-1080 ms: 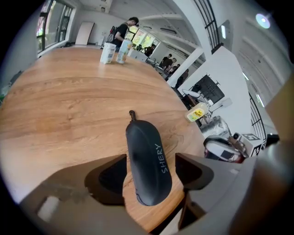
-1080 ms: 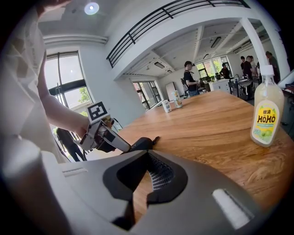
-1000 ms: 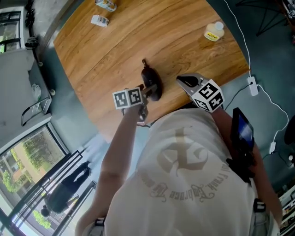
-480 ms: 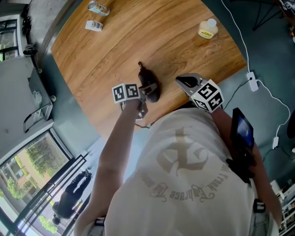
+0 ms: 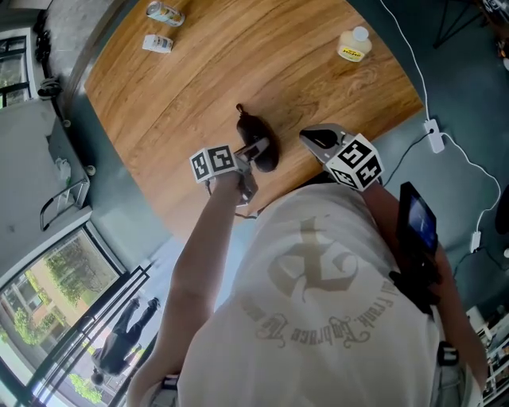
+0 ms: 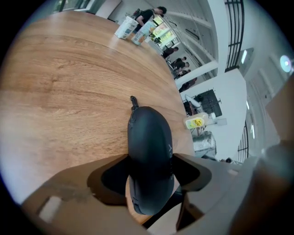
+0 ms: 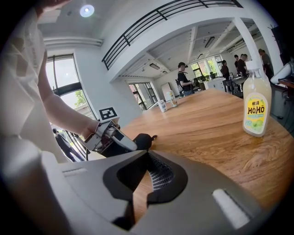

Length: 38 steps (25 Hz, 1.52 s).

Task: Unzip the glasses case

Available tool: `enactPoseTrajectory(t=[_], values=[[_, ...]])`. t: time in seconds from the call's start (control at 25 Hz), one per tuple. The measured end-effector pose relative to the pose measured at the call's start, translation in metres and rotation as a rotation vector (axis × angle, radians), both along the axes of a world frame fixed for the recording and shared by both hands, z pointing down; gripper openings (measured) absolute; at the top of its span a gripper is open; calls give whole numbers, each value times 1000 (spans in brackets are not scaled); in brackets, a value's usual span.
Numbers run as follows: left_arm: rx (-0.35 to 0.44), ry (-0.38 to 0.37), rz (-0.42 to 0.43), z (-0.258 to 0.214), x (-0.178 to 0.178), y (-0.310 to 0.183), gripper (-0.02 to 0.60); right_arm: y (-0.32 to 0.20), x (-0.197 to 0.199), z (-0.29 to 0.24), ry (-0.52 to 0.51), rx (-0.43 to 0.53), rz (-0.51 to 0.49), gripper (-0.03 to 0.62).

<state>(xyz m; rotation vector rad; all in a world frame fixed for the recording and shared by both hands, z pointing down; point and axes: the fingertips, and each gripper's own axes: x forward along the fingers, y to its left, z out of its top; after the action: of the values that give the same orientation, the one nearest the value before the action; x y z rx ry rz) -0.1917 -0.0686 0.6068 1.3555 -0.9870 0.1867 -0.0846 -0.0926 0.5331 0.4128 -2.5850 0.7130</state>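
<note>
Left gripper view gives me the best look at the glasses case: a dark, rounded, oblong shell lying flat on the wooden desk, lengthwise away from the camera, with a small tab at its far end. The left tool straddles the case's near half. Its jaws stand wide and are closing, with the case between them and a pad just beside each flank. I cannot tell whether the pads have touched it. In the head view the case sits near the desk's near edge. The left tool reaches onto it from the near side, marker cube behind it. The right tool sits to the right of the case, apart from it, over the desk's edge. The right gripper view shows that tool's jaws drawn together with nothing gripped, only wood grain in the narrow slit between them. Beyond them the case sits under the left tool. Further out, a yellow-labelled bottle stands upright well off toward the far right of the desk, and it also shows at the right of the right gripper view. Two small containers lie near the far left rim. A dark phone-like device sits on my right forearm.
</note>
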Motion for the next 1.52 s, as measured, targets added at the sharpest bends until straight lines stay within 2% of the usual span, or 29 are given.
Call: enactPoseTrajectory(t=[0.2, 0.44, 0.64, 0.8, 0.96, 1.08, 1.4, 1.52], values=[[63, 107, -182, -17, 1, -10, 308, 9, -2, 0, 4, 11, -37, 8], [122, 202, -304, -39, 5, -26, 307, 26, -10, 4, 22, 27, -151, 8], [173, 237, -307, -59, 10, -34, 307, 50, -20, 5, 58, 67, -260, 29], [194, 272, -321, -69, 12, -39, 307, 58, -23, 9, 77, 89, -280, 57], [259, 381, -303, -87, 23, -50, 308, 55, -24, 5, 56, 99, -270, 89], [276, 432, -302, -95, 24, -54, 308, 50, -27, -4, 19, 109, -259, 114], [283, 491, -276, -101, 32, -54, 310, 50, -29, -9, -45, 117, -275, 107], [279, 483, -276, -100, 29, -53, 310, 50, -30, -13, -60, 115, -280, 51]])
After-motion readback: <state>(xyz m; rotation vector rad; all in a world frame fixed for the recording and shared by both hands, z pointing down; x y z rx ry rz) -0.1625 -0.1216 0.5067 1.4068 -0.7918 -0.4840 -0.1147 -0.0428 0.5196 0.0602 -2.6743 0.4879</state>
